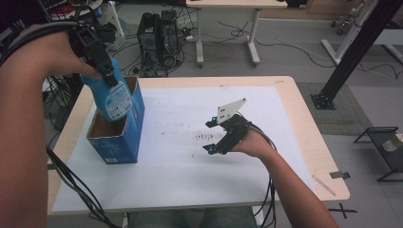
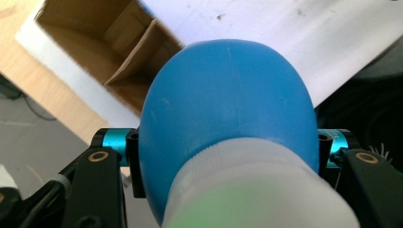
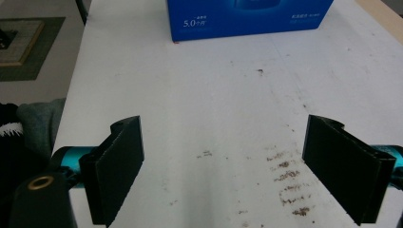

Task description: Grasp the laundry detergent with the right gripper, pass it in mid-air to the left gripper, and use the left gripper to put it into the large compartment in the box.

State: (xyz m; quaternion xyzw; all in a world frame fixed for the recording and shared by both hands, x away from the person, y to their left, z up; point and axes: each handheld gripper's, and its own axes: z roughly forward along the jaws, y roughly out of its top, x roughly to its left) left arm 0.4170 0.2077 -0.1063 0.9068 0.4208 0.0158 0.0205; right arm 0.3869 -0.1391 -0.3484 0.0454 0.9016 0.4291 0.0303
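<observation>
One blue bottle (image 1: 113, 95), clamped in the left gripper (image 1: 105, 71), hangs tilted, base down, partly inside the open blue carton (image 1: 121, 137) at the worktop's (image 1: 294, 142) left. Right gripper (image 1: 211, 148) gapes, holding nothing, well apart at centre.

The bottle (image 2: 228, 99) is smooth blue plastic with a glossy paper label (image 1: 116, 102) and ribbed white cap (image 2: 256, 190), the box (image 1: 119, 137) is glossy printed cardboard with a matt brown interior, and the surface (image 1: 304, 118) is pale wood under a scuffed matt white sheet (image 3: 204, 95).
</observation>
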